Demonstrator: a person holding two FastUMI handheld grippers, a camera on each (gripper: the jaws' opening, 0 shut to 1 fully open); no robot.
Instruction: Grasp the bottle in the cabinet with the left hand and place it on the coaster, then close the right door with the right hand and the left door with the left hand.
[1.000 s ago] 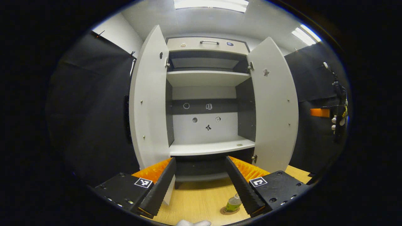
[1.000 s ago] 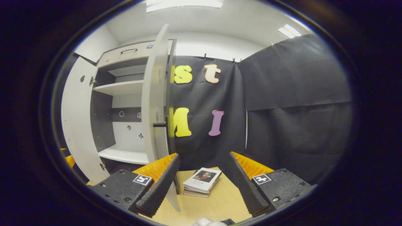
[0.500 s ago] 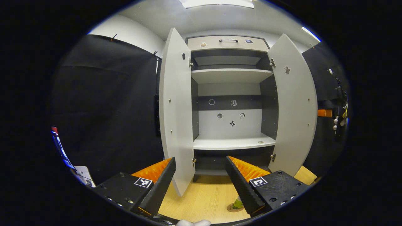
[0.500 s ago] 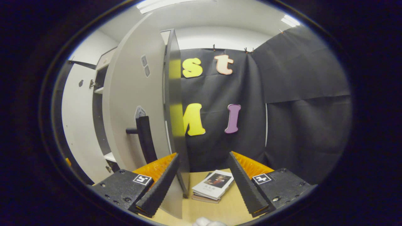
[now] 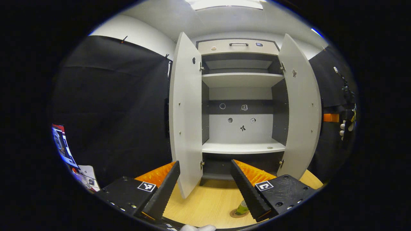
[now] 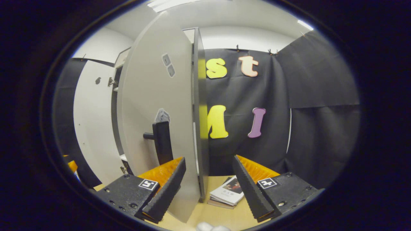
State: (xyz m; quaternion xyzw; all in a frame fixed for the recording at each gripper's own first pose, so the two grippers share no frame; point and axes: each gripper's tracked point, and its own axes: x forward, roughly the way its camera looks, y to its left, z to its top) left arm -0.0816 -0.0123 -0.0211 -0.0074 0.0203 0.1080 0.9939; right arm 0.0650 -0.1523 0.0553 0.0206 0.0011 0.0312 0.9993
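Left gripper [image 5: 203,187] open; cabinet [image 5: 240,96] shelves bare — bottle [image 5: 242,208] on coaster [image 5: 236,214].

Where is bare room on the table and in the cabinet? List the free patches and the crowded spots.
Free: the lower shelf, bare save a small disc near its right end; the upper shelf; the tabletop between the left door and the bottle on its coaster. Crowded: the table corner right of the right door, taken by stacked books.

One cabinet [image 5: 241,48], two open doors [image 5: 186,122], one bottle [image 5: 241,208], one coaster [image 5: 237,215], two stacked books [image 6: 226,194]
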